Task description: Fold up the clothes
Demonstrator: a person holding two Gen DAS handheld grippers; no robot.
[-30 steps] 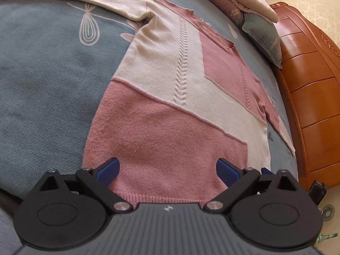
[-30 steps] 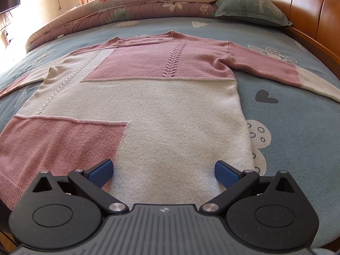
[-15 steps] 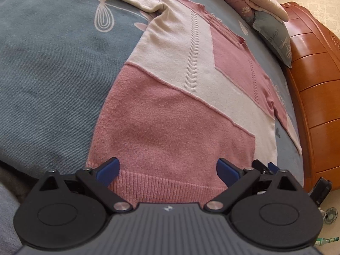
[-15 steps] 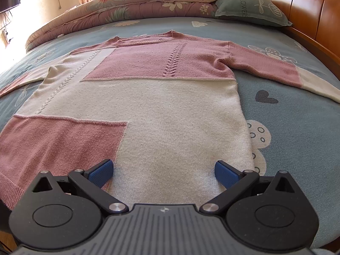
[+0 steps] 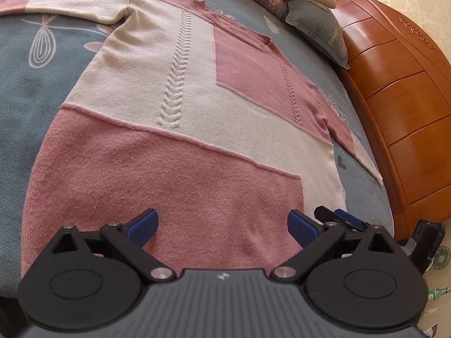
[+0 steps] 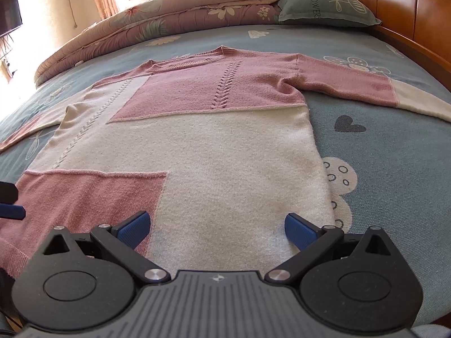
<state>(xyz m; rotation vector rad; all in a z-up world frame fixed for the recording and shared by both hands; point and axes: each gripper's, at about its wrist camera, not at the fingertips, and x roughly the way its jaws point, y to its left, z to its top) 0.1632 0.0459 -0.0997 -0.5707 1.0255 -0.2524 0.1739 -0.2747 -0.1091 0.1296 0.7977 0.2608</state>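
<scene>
Meanwhile the pink-and-cream sweater lay flat on the bed, hem at its near edge, both the left hand-held gripper and right hand-held gripper spread wide over that hem, holding nothing.

My left gripper now further over the sweater's pink hem, ribbed edge hidden, its fingertip entering right view.

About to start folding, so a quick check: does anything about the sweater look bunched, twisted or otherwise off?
Nothing stands out. The sweater lies flat and face up on the bed sheet, both sleeves spread sideways. Only small puckers show at the armpits. Both tools, left and right, are open at the hem.
</scene>
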